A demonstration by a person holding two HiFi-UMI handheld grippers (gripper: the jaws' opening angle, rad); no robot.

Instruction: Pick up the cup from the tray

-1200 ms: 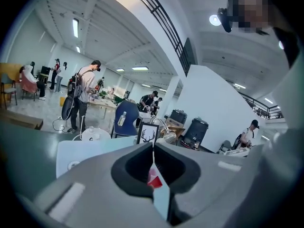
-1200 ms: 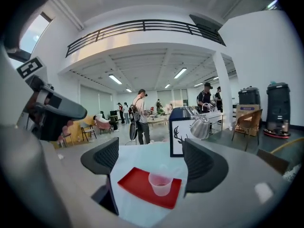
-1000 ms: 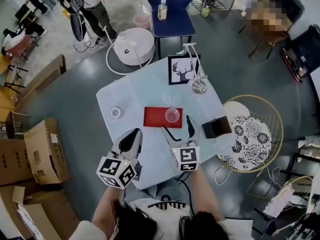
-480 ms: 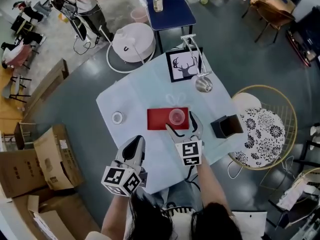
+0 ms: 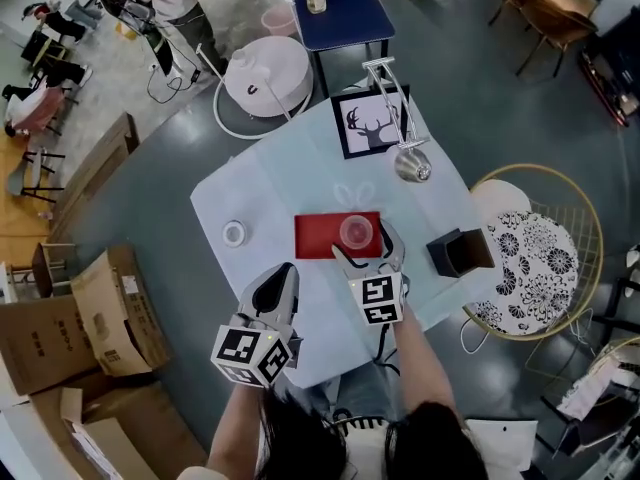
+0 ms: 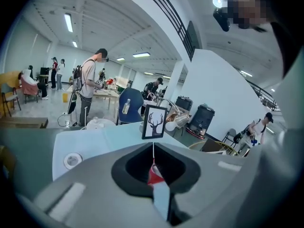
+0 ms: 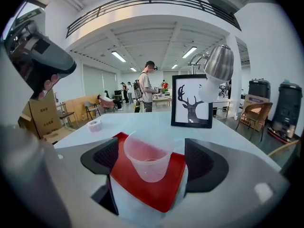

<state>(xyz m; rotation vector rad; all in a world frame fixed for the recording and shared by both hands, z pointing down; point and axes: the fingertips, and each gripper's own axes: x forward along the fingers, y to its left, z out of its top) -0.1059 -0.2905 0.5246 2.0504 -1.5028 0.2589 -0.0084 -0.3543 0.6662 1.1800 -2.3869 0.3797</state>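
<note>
While the clear plastic cup is sitting upright at the right end of the red tray, the right tongs are gaping wide around it. In the right gripper view one ribbed dark pad is standing on each side of the cup, with a sliver of space showing between pad and cup wall on both sides, so they are gripping nothing. The tray is lying flat near the middle of the pale desk. The left tongs are hovering over the near part of the desk, left of the tray's near corner and apart from it. Their jaws are pressing together along a thin seam in the left gripper view and are carrying nothing. A roll of tape is lying on the desk to the left of the tray, well apart from it. Beyond the tray, a framed deer picture is standing upright at the far edge. A lamp with a metal shade is leaning over the desk just beside it. A dark box is resting at the right edge of the desk
</note>
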